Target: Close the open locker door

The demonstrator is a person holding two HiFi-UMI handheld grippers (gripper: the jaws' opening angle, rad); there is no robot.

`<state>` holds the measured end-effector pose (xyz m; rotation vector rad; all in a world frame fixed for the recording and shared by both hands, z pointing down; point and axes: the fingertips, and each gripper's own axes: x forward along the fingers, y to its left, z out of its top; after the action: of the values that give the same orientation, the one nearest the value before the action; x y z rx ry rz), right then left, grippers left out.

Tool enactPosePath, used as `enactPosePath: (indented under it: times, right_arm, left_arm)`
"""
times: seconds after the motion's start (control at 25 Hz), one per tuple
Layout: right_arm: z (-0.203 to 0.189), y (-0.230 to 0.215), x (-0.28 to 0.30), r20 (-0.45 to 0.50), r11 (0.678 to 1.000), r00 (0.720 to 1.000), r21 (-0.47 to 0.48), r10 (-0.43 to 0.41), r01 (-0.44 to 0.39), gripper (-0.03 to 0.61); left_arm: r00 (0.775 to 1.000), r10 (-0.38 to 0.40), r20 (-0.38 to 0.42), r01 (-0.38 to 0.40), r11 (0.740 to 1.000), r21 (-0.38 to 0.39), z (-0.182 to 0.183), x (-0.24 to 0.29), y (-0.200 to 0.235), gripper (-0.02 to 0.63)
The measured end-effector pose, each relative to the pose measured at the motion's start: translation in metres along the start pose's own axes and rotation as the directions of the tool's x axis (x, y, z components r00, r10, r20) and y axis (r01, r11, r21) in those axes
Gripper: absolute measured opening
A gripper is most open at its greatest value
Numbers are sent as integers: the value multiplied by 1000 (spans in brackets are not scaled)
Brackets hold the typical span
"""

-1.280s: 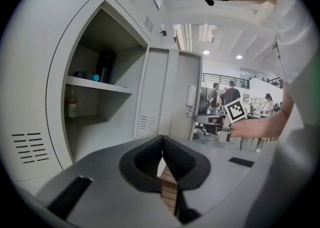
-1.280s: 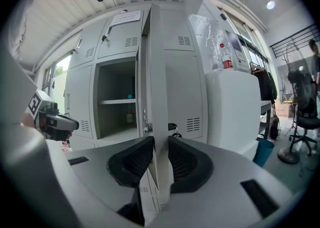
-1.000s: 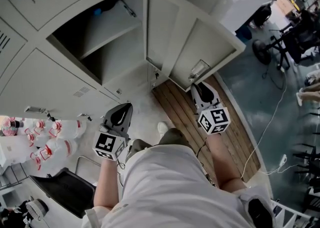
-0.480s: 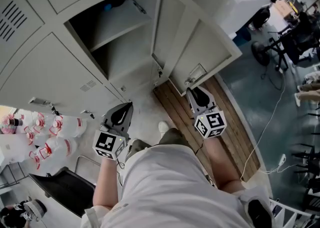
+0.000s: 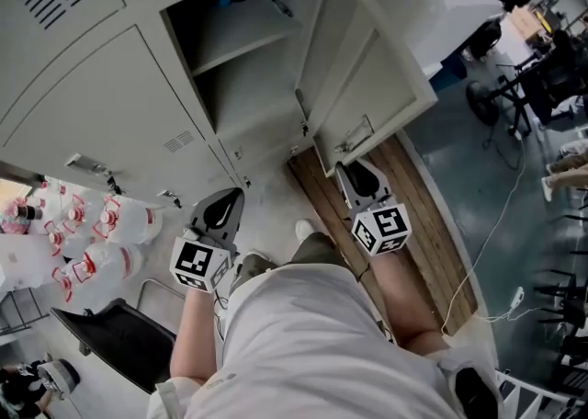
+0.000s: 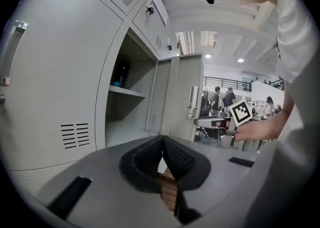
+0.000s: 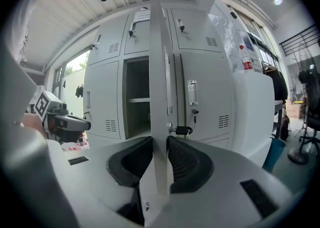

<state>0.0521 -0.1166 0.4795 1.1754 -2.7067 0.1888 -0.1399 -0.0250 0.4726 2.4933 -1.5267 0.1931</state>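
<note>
The grey locker door (image 5: 367,77) stands open beside its compartment (image 5: 248,68), which holds a shelf. My right gripper (image 5: 347,169) is at the door's free edge, low down. In the right gripper view the door edge (image 7: 159,97) runs up between the pads of that gripper (image 7: 159,147), and both pads touch it. Those jaws have just been opening slightly with the edge still between them. My left gripper (image 5: 225,198) hangs in front of the closed lockers to the left, pads together on nothing (image 6: 163,142). In the left gripper view the door (image 6: 182,97) is seen side on.
A pack of water bottles (image 5: 92,243) and a black chair (image 5: 119,344) lie at the lower left. A wooden platform (image 5: 413,233) runs under the door. A cable (image 5: 496,252) crosses the floor at right. A padlock (image 7: 182,130) hangs on the neighbouring locker.
My right gripper has shifted left in the head view with the door's edge, and the door has swung a little toward the lockers. The whole locker bank sits further right in view.
</note>
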Motion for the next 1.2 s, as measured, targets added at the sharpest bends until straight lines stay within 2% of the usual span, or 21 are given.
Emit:
enactPosePath:
  times: [0.24,0.64,0.92,1.2]
  right_arm:
    - [2,32,9,6,999,999,-6,47,-47,117]
    - [7,73,33,2,992,992,-14,129,-129,135]
    - [18,104,48,19,976,976,-26,218,-218,103]
    - [31,128,65,35,955,955,-42,295,-294,98]
  left_arm:
    - [999,35,2,-35,999,-7,-6,-23,8,3]
    - [991,135,11,-135,990,-31,-12,-56,25,3]
    - [977,210,18,-209,976,-55,-16,-75,34,3]
    - [960,281,24,-278,957,-77,-20,-94,39,3]
